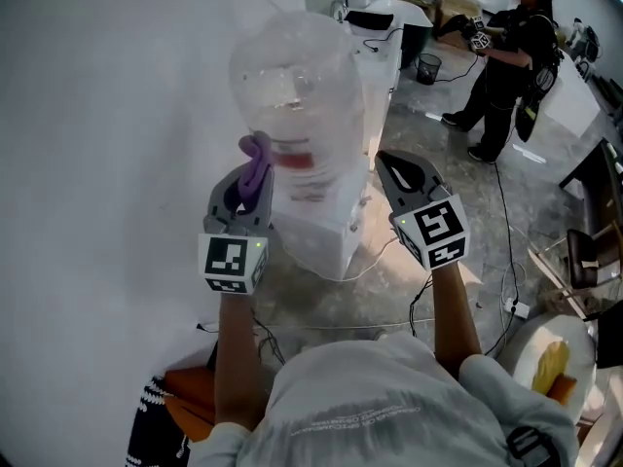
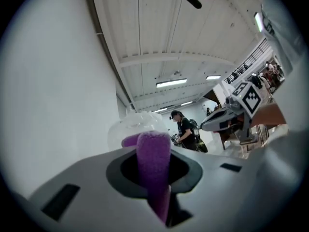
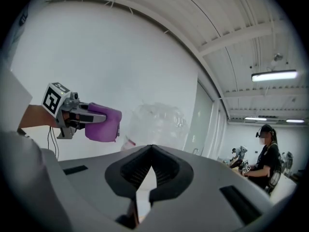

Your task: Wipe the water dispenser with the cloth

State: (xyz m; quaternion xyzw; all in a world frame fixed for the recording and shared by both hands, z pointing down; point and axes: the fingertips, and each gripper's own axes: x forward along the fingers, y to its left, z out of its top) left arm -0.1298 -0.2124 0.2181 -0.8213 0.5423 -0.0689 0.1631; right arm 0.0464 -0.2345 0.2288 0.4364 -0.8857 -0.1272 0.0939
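L claw grips the cloth just beside the left flank of the upright dispenser bottle, so the target lies to its right; R claw, closed and empty, hangs near the opposite flank.

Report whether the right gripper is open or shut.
Shut. The right gripper has its jaw tips touching, with nothing held between them.

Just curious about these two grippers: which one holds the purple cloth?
The left gripper: its jaws pinch the purple cloth. The right gripper is shut and empty.
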